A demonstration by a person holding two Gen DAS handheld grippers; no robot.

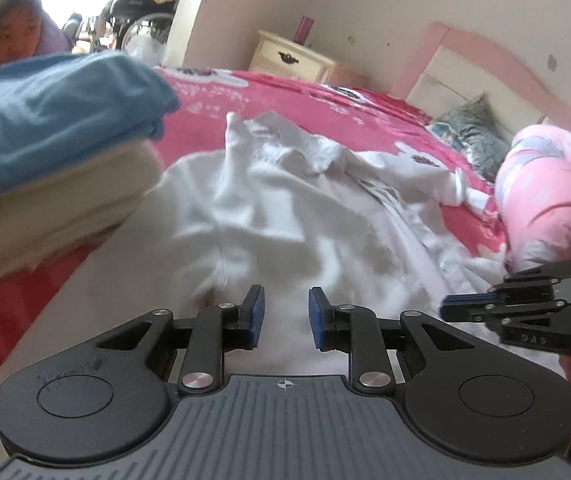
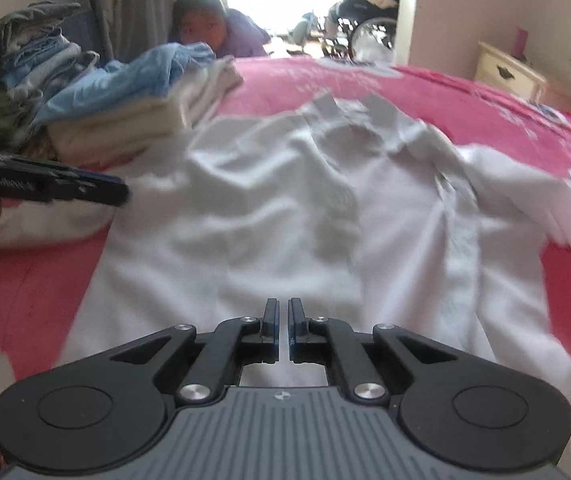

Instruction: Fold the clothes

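Lying on the bed: white shirt [image 2: 305, 208], spread out and rumpled over the pink-red bedcover [image 1: 285, 92], collar at the far end, hem nearest both cameras.
Left tool [image 1: 284, 316]: hovers over the near part of the shirt, blue pads a clear gap apart, nothing gripped between them; only white cloth visible below the gap.
Right tool [image 2: 281, 326]: held above the shirt's hem, pads all but together with just a thin slit, nothing caught in it.
Tools relative to each other: side by side over the same garment, near but apart.
Folded stack [image 1: 57, 112]: blue garment on top of cream ones, on the bed just beside the shirt's left edge.
Second pile [image 2: 37, 48]: grey and blue clothes, behind the folded stack, by the curtain.
Pink bundle [image 1: 545, 192]: on the bed to the shirt's right, close to a grey-green pillow [image 1: 473, 132].
Headboard [image 1: 465, 64]: pink frame, pale padding.
Nightstand [image 1: 297, 56]: cream, beyond the bed against the wall.
Person [image 2: 241, 36]: low behind the bed's far edge, in a purple top.
Wheelchair [image 2: 365, 20]: in the bright doorway beyond.
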